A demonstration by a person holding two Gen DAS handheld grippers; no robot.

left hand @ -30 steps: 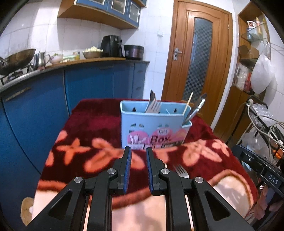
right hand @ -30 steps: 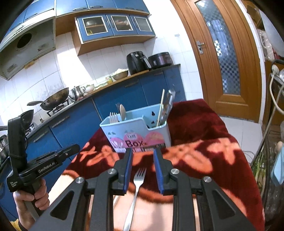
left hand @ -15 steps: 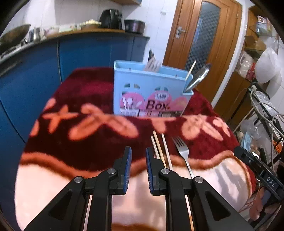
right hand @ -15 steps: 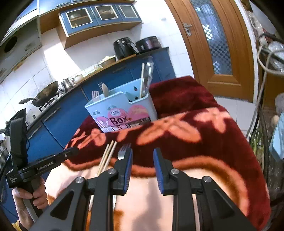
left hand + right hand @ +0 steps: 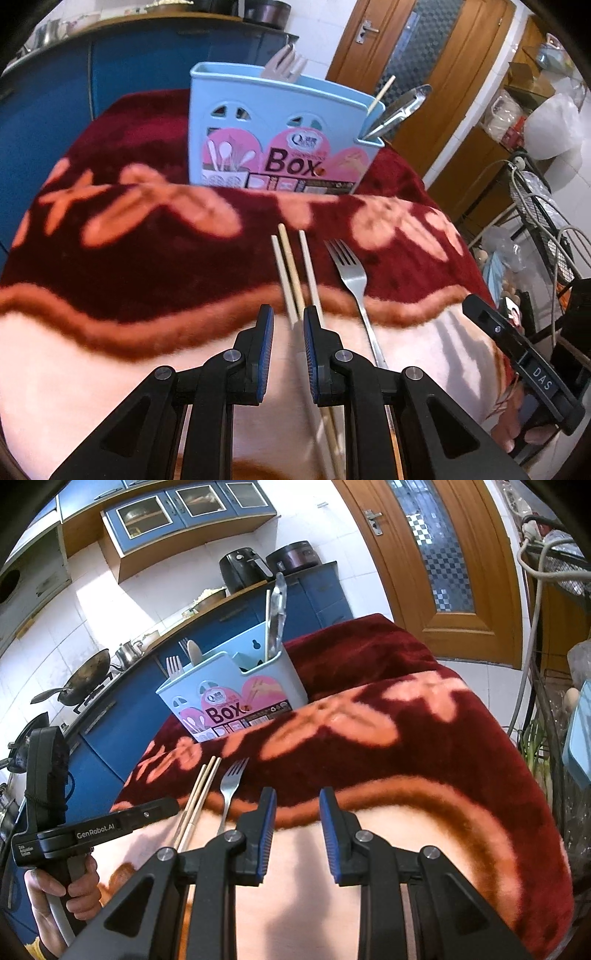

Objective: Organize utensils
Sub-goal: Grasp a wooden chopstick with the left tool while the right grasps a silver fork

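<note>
Covering the surface in the lower frame: dark red blanket [image 5: 147, 258] with pink flowers. Standing upper centre, nearer than a second ago: pale blue plastic utensil box [image 5: 273, 144]. Closing in on three pale wooden chopsticks [image 5: 291, 273] at centre, silver metal fork [image 5: 351, 273] just right. Left claw [image 5: 288, 354] narrowly parted, straddling chopsticks, gripping nothing. Right claw [image 5: 297, 834] gaping wider, empty.

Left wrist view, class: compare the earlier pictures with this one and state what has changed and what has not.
The left gripper has tipped downward and come in over the chopsticks, which were out of sight a second ago; its open jaws now straddle them. Nothing is gripped. The fork, utensil box and right gripper remain as before.
</note>
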